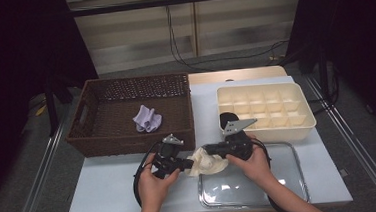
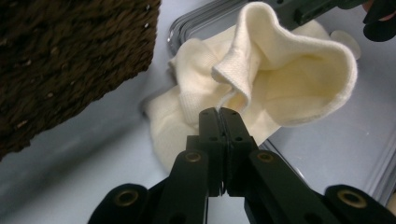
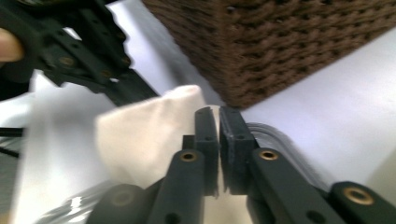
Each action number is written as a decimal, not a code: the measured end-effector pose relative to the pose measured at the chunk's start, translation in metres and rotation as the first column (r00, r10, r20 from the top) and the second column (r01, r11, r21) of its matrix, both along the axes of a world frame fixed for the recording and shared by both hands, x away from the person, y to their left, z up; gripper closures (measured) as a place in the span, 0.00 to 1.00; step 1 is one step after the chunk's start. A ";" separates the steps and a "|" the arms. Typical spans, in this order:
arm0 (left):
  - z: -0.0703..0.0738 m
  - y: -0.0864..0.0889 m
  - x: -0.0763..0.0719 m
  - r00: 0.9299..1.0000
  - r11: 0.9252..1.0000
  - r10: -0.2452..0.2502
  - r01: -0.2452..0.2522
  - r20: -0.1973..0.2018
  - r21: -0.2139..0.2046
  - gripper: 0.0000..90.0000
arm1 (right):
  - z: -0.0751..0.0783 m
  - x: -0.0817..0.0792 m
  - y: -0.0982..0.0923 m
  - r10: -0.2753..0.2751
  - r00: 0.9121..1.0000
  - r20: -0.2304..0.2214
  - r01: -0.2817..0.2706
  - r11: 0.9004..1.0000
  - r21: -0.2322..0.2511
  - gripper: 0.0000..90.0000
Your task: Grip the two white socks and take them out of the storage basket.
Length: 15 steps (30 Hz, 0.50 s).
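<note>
A cream sock hangs stretched between my two grippers, over the left edge of a metal tray. My left gripper is shut on the sock's ribbed cuff, and in the left gripper view its jaws meet on the cuff edge while the open mouth of the sock gapes beyond. My right gripper holds the other side. In the right gripper view its jaws stand almost together, with a thin strip of the cream sock pinched between them.
A brown wicker basket stands at the left with a lavender sock inside. A cream compartment box sits at the right. The basket's near wall is close behind both grippers. Bare white tabletop lies at the front left.
</note>
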<state>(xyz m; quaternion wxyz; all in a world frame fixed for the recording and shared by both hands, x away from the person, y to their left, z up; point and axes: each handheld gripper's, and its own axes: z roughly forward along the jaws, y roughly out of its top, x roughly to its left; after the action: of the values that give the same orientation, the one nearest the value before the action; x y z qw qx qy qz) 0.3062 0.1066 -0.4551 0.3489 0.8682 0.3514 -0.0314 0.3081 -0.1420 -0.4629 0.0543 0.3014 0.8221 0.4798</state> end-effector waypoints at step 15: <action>-0.003 0.003 0.001 0.999 0.999 0.033 -0.033 -0.003 0.010 0.98 | 0.010 -0.032 -0.006 0.121 0.992 0.025 -0.122 0.992 0.041 0.69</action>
<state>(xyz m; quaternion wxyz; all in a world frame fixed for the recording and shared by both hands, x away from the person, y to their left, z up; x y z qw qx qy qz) 0.3070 0.1092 -0.4582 0.3446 0.8639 0.3664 -0.0255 0.2758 -0.1484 -0.4531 0.0280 0.2465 0.8278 0.5031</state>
